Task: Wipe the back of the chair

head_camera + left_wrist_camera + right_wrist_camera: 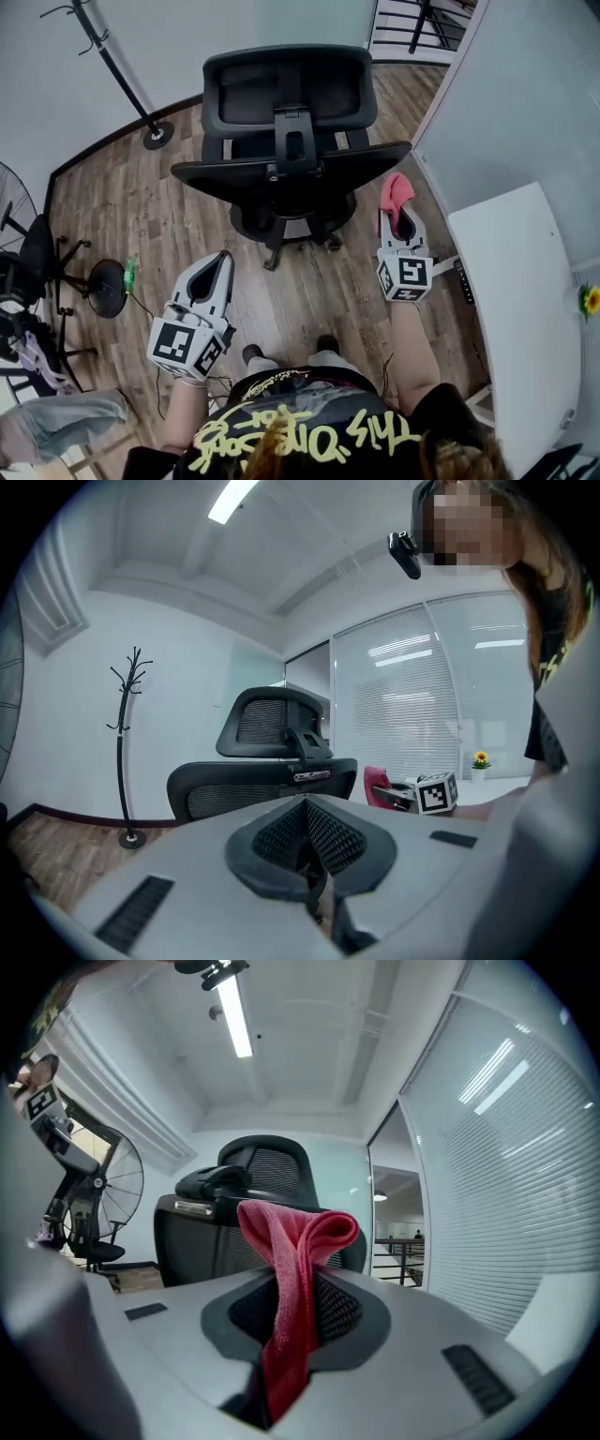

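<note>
right tool (396,214) pinches a pink cloth (397,187), left tool (223,261) pressed together; chair (291,141) seat mostly hidden.

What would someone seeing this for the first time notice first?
A black office chair, seen from behind, fills the middle of the wood floor. The bright pink cloth stands out most, pinched in the right gripper just right of the chair. The left gripper is shut and empty, lower left.
</note>
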`<action>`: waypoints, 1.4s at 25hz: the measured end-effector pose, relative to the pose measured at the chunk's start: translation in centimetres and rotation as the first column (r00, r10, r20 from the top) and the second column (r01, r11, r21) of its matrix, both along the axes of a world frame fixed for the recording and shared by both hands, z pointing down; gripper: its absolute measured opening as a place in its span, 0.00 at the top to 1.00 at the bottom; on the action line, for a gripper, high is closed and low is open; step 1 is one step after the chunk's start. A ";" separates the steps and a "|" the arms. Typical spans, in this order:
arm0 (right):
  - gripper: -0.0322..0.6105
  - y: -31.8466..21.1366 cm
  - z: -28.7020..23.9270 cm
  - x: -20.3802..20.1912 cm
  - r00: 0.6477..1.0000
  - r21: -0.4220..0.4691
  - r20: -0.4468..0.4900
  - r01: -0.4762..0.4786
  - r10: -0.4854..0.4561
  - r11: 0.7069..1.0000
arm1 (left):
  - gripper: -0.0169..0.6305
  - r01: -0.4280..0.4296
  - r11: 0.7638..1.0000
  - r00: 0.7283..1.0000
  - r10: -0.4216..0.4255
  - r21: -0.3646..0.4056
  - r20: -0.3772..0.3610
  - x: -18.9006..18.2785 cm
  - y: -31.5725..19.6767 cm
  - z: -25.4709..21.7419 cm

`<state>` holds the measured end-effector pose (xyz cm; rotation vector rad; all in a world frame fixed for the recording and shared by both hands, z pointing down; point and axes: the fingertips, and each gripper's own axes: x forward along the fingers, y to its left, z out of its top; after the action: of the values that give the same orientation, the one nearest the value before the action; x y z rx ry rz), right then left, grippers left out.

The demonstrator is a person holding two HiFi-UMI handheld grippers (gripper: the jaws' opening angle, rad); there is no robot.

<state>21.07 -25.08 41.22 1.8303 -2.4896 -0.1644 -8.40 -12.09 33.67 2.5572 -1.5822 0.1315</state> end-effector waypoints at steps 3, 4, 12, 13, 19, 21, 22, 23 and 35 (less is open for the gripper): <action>0.85 -2.2 0.7 3.8 0.998 -0.017 0.027 -0.050 0.051 0.999 | 0.98 0.024 1.000 1.000 -0.024 -0.004 0.006 1.1 0.0 0.0; 0.85 -3.0 0.9 4.8 0.998 -0.023 0.034 -0.061 0.061 0.998 | 0.98 0.034 0.999 0.999 -0.034 -0.004 0.010 1.4 0.0 -0.1; 0.85 -8.8 2.9 7.9 0.998 -0.061 0.017 -0.058 0.059 0.996 | 0.98 0.124 0.992 0.992 -0.124 -0.012 0.034 2.8 0.6 0.1; 0.85 -9.2 3.0 7.7 0.999 -0.060 0.013 -0.042 0.043 0.997 | 0.98 0.133 0.991 0.991 -0.133 -0.014 0.035 2.9 0.7 0.1; 0.85 -10.2 3.6 5.1 0.994 -0.031 -0.093 0.057 -0.060 0.998 | 0.98 0.168 0.985 0.985 -0.167 -0.022 0.048 2.8 1.2 0.4; 0.85 -10.1 3.7 5.0 0.992 -0.029 -0.106 0.059 -0.061 0.998 | 0.98 0.173 0.985 0.984 -0.172 -0.023 0.048 2.4 1.2 0.5; 0.85 -10.1 3.6 4.9 0.992 -0.031 -0.112 0.056 -0.059 0.998 | 0.98 0.173 0.985 0.984 -0.172 -0.021 0.047 2.3 1.2 0.4; 0.85 -10.0 3.6 4.8 0.992 -0.032 -0.116 0.050 -0.053 0.998 | 0.98 0.172 0.985 0.984 -0.171 -0.018 0.046 2.1 1.2 0.3; 0.85 -8.0 3.3 1.7 0.997 -0.004 -0.073 -0.038 0.038 0.999 | 0.98 0.133 0.991 0.991 -0.133 -0.025 0.031 -1.6 1.8 0.6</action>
<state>22.74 -33.06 44.54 1.8334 -2.4029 -0.2182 -10.00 -10.32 34.26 2.4315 -1.7430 0.1756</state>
